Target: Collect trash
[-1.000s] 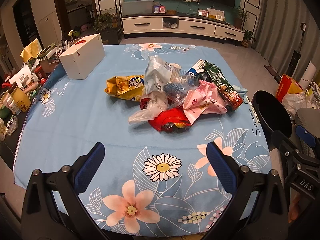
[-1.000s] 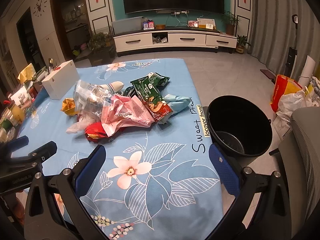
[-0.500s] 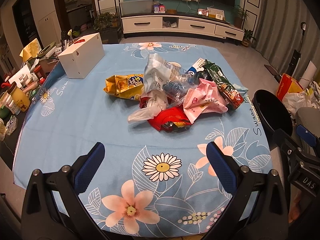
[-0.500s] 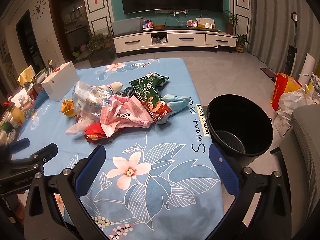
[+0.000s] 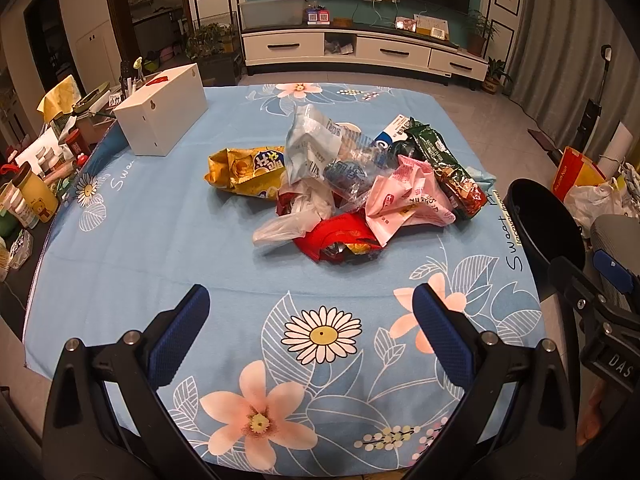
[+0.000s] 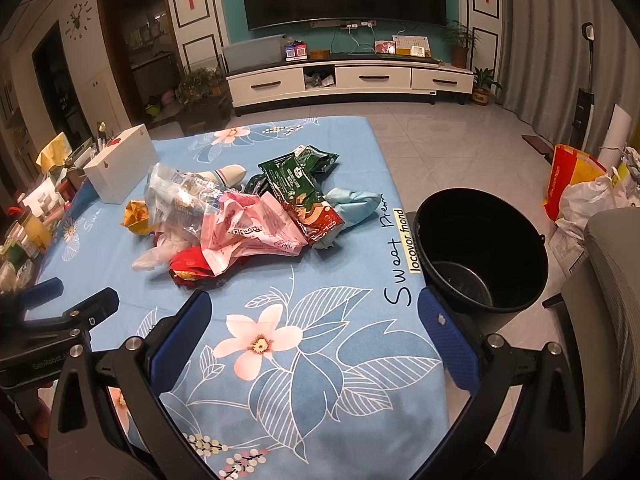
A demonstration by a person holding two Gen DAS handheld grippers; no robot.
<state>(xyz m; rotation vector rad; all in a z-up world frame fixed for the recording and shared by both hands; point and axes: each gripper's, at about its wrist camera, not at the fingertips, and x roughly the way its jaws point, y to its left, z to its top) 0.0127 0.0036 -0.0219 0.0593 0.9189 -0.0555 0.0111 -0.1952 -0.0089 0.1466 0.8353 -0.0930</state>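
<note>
Plainly, nothing is in hand yet: the left gripper (image 5: 310,312) and the right gripper (image 6: 314,320) both hang over the near edge of the table (image 5: 132,240) with their blue pads spread wide and nothing between them. The trash sits in one loose heap near the middle of the flowered cloth, a little toward the right edge, where the black bucket (image 6: 480,252) stands on the floor just beside the table. All of it looks like empty packaging, so I judge it very light, soft and crackly, likely to slide on the cloth and to drag a neighbour along when lifted. The pink wrapper (image 5: 404,200) lies on top with raised crumpled folds, a good ridge to pinch; the red wrapper (image 5: 336,236) and the white plastic bag (image 5: 292,220) lie nearest the grippers, and the bag's bunched middle should hold better than its slick flat tail. The yellow snack bag (image 5: 244,172) lies apart at the heap's left, and the green packet (image 6: 300,188) reaches toward the far edge; a folded end suits each.
</note>
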